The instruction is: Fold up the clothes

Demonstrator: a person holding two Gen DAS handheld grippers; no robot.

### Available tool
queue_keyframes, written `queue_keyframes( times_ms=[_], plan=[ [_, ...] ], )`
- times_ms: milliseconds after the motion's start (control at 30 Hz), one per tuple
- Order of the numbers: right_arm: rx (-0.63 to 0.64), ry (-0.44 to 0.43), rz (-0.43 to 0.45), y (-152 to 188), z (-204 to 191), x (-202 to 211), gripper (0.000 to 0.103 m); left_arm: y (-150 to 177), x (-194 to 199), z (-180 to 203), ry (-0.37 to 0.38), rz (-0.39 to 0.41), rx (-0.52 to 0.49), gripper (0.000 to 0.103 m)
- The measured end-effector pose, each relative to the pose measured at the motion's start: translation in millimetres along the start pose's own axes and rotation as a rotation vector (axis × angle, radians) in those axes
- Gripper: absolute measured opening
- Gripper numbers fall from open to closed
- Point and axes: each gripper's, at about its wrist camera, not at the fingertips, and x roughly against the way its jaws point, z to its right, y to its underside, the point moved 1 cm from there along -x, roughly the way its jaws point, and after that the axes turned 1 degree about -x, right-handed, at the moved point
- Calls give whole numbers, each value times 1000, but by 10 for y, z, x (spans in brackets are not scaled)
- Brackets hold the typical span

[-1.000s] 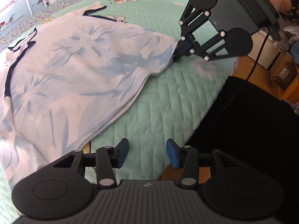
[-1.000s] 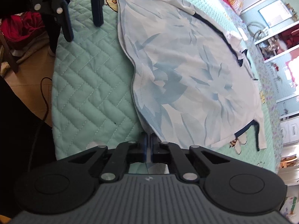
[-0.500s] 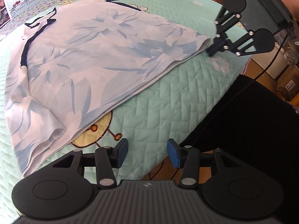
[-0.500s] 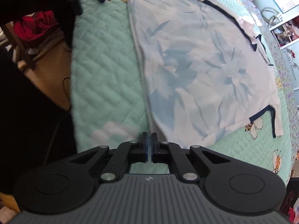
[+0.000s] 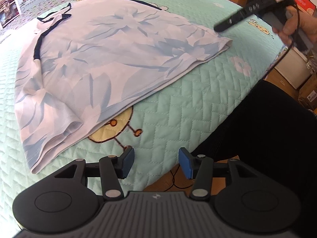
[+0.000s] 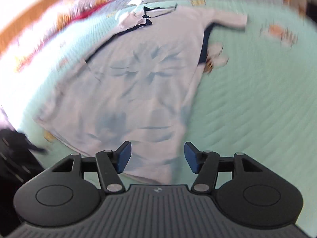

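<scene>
So far the shirt [image 5: 111, 59] lies spread on the quilted bedspread [image 5: 198, 107], ahead of and to the left of the left gripper [image 5: 156, 163]. No fold looks made yet: full body laid out, dark-trimmed neckline [image 5: 39, 45] at the far end, hem edge running nearest the tools. One sleeve is bunched at the near-left corner, just beyond the left gripper's left finger.

Left gripper: jaws part-open, opening slightly, nothing between the pads [image 5: 127, 161]; only bedspread and the bed's edge show through the gap.

Right gripper [image 6: 157, 158]: jaws opening, blue pads standing apart. Hem corner of the shirt sits directly ahead of and below the gap, but the pads do not press on it; cloth reads as released. Right wrist view is heavily motion-blurred, so fine contact is hard to judge.

From the left wrist view, the right gripper hangs above the far-right hem corner, clear of the fabric, carried by a hand [image 5: 293, 25].

Judgement: early stage. Garment flattened; all folds remain to be done.
</scene>
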Motion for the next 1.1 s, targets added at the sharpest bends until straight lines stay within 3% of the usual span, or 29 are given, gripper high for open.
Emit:
queue_keyframes(
  times_ms=[33, 67, 300, 400, 433, 500, 567, 667, 767, 1000, 1100],
  plan=[
    [-3, 35, -44, 78, 55, -114, 48, 19, 26, -37, -11, 2, 17, 52],
    [29, 65, -28, 141, 69, -121, 31, 50, 59, -90, -19, 7, 44, 53],
    [-40, 136, -6, 169, 83, 44, 32, 378, 265, -742, -119, 106, 412, 54],
    [-99, 142, 76, 177, -31, 110, 35, 498, 324, -971, -96, 191, 568, 53],
    [-56, 134, 104, 173, -163, 118, 36, 517, 332, -993, -96, 211, 586, 53],
    [72, 111, 157, 162, -485, 126, 36, 486, 336, -955, -139, 214, 541, 50],
    [283, 92, 166, 183, -921, 46, 37, 446, 325, -886, -151, 210, 469, 50],
    [570, -25, 144, 221, -1569, -174, 37, 471, 305, -902, -139, 215, 429, 50],
    [775, -94, 100, 266, -2071, -488, 41, 509, 305, -975, -116, 239, 431, 50],
    [989, -263, 5, 339, -2696, -878, 45, 479, 306, -1141, -25, 281, 460, 52],
    [1025, -274, -11, 378, -2812, -953, 49, 462, 280, -1186, 2, 284, 466, 52]
  ],
)
